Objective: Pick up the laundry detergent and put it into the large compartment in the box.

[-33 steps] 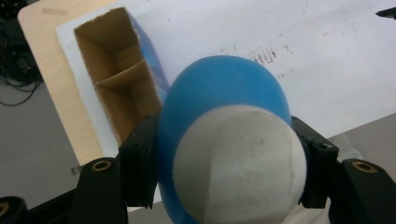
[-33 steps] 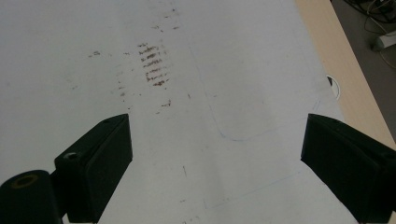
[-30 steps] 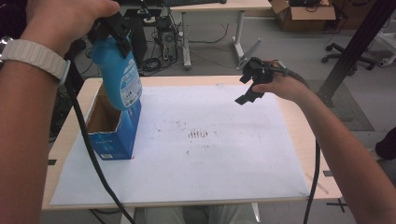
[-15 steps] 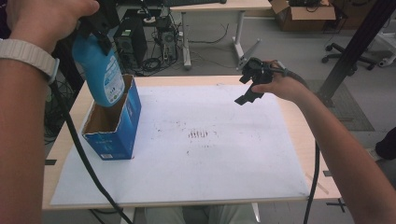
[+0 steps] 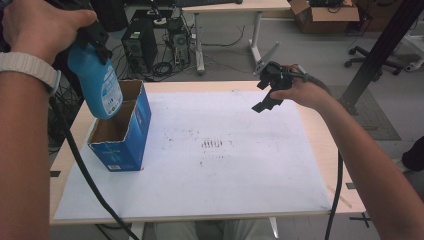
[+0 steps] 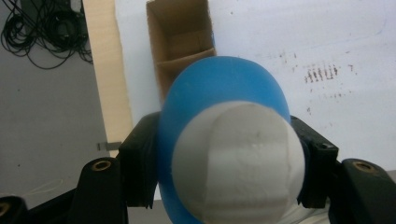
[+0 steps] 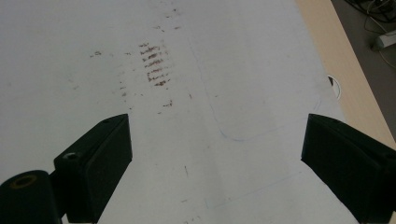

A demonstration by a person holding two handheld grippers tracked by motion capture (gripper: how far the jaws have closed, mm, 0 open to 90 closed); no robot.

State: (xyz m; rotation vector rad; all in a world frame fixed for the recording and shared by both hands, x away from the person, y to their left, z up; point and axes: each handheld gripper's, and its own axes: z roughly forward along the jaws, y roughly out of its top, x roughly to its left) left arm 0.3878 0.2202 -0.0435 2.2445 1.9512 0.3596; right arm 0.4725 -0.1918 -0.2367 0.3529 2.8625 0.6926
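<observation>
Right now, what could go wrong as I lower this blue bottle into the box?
The bottle hangs tilted over the near wall of the box, not centred, so its base could catch the rim and tip the box. The box stands free near the table edge, while the right gripper hovers far off and cannot steady it.

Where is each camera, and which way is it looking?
High view: sits above the person's side, looking forward and down at the white sheet-covered table; both forearms show, the left gripper gripping a blue plastic bottle over the open blue cardboard box, and the right gripper.
Left gripper view: rides the left gripper, looking down past the bottle's white cap; black jaws clamp the bottle.
Right gripper view: rides the right gripper, looking down at the table; jaws wide apart.
Shared: all three show the brownish smudges.
</observation>
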